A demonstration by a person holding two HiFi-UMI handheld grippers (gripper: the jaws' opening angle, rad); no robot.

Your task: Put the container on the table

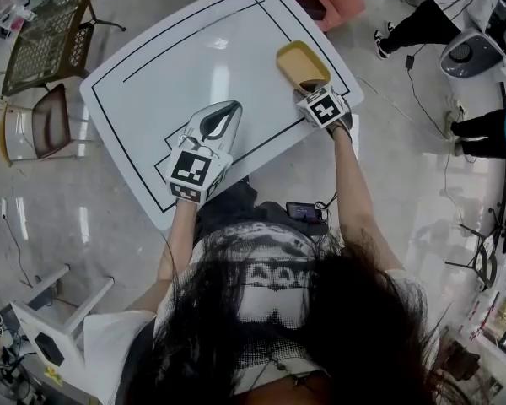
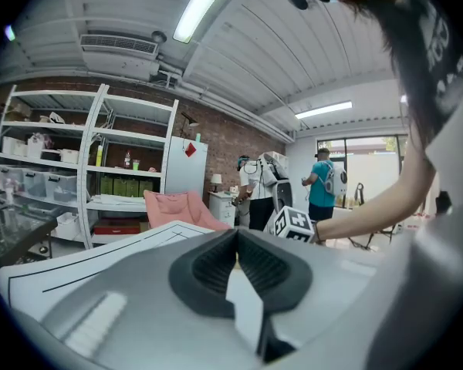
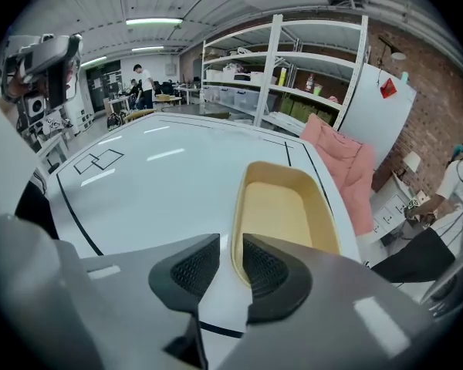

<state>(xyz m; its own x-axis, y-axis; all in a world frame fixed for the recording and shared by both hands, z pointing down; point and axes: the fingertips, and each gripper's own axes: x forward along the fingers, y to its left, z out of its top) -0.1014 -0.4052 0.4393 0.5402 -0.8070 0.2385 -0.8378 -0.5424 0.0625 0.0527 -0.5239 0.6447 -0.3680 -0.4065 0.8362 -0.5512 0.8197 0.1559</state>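
Head view is showing the shallow tan plastic container lying flat on the white, black-lined table, near its far right corner. The placing is looking done, and only drawing the right gripper clear seems to be left. In the right gripper view its jaws are standing apart, straddling the container's near rim without clamping it. The left gripper is hovering over the table's near side, its jaws together on nothing.
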